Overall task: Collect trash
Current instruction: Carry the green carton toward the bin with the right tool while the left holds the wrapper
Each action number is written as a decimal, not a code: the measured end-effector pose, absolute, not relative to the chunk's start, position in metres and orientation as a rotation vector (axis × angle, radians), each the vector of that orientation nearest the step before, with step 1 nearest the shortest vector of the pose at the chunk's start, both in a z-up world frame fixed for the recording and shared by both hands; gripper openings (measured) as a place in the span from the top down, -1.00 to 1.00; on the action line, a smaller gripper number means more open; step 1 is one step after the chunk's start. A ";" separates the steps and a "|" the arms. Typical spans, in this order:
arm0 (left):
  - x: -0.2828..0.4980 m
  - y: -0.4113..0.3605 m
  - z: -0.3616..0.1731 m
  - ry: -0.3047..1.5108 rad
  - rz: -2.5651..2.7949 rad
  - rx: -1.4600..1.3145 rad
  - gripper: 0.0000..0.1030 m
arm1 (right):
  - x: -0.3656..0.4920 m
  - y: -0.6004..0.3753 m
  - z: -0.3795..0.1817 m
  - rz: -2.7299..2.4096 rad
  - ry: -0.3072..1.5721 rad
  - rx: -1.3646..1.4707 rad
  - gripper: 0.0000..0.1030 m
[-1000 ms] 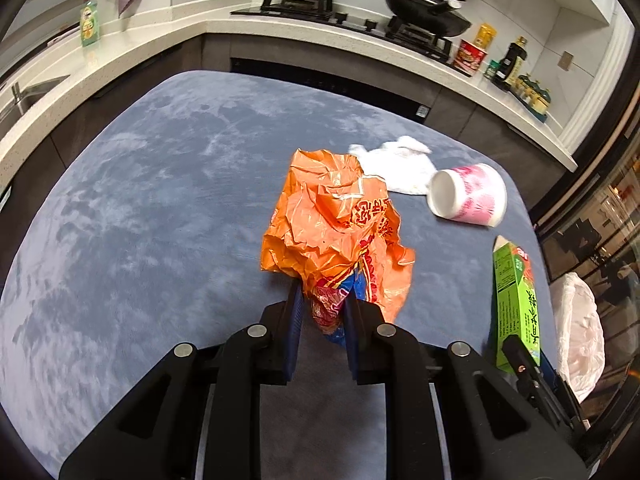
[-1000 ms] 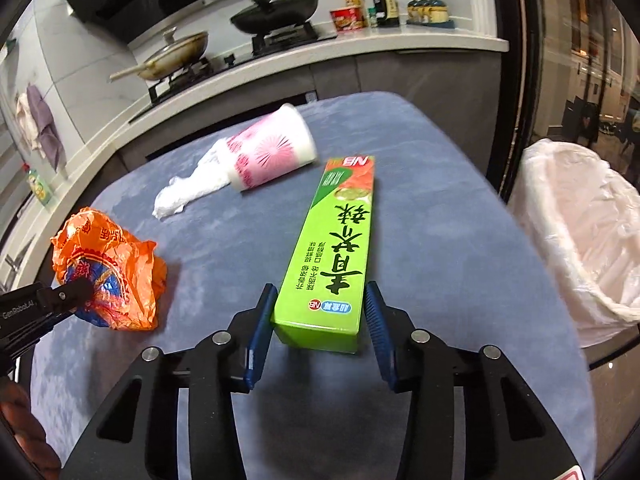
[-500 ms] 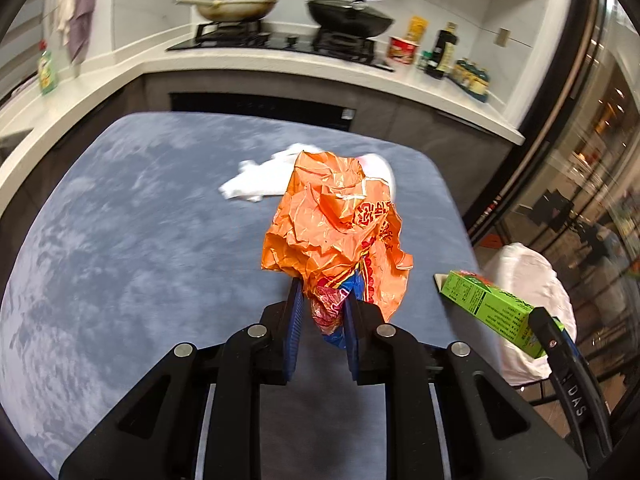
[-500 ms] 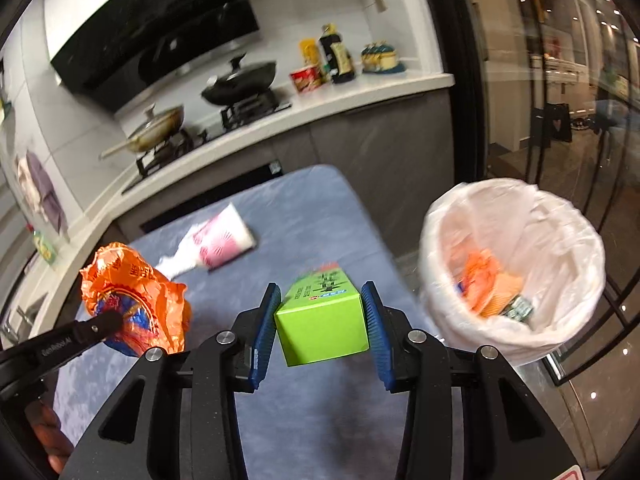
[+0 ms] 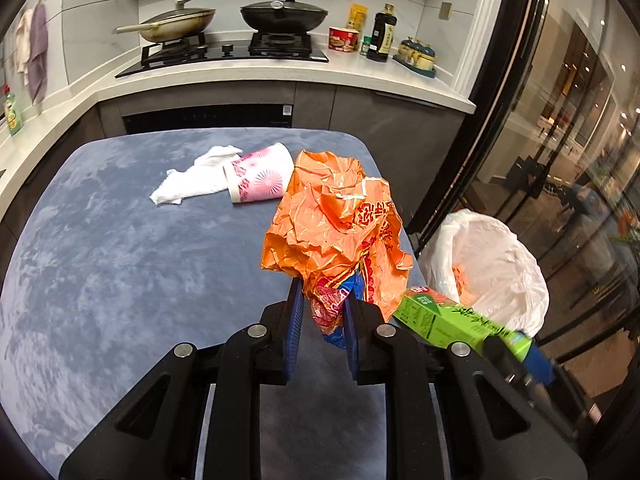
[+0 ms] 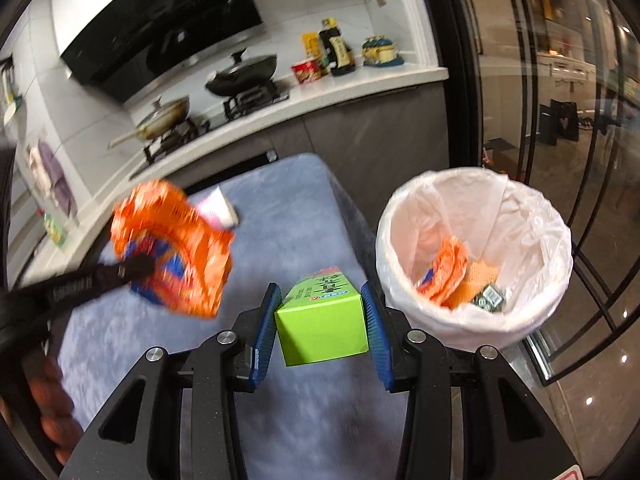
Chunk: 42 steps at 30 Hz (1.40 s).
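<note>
Blue-grey cloth covers the table [image 5: 120,264] under both of your grippers. Your left gripper [image 5: 319,316] pinches the crumpled orange wrapper [image 5: 336,224] above the table's right part; your right gripper [image 6: 322,312] clamps the green box [image 6: 322,320] by its sides, near the table's edge. Just past that edge stands the lined trash bin [image 6: 528,216], holding orange scraps. Farther back on the table, a pink cup [image 5: 260,174] lies on its side touching a white tissue [image 5: 192,184].
</note>
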<state>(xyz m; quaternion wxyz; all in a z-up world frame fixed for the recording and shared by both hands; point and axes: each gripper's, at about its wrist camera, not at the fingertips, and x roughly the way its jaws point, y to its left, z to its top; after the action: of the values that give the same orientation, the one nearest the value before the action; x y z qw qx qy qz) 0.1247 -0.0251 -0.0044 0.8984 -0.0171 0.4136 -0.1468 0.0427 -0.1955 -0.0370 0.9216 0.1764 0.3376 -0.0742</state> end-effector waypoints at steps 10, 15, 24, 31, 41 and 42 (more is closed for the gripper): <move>0.117 -0.020 -0.018 0.891 -0.276 -0.013 0.64 | 0.036 -0.175 -0.081 -0.074 0.834 0.318 0.23; 0.115 -0.016 -0.023 0.901 -0.267 -0.013 0.64 | 0.049 -0.170 -0.086 -0.077 0.846 0.289 0.15; 0.112 -0.018 -0.028 0.914 -0.264 -0.008 0.64 | 0.069 -0.162 -0.095 -0.118 0.870 0.205 0.07; 0.110 -0.021 -0.028 0.913 -0.271 -0.006 0.64 | 0.070 -0.175 -0.100 -0.130 0.891 0.235 0.07; 0.107 -0.025 -0.028 0.914 -0.274 -0.001 0.64 | 0.077 -0.183 -0.112 -0.098 0.934 0.313 0.07; 0.106 -0.026 -0.028 0.912 -0.274 0.000 0.64 | 0.076 -0.184 -0.115 -0.092 0.941 0.332 0.15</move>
<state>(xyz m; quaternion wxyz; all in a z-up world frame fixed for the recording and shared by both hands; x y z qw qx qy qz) 0.1060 -0.0256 -0.0281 0.8887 -0.0002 0.4391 -0.1317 0.0762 -0.1839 -0.1155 0.8772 0.1591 0.4509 -0.0440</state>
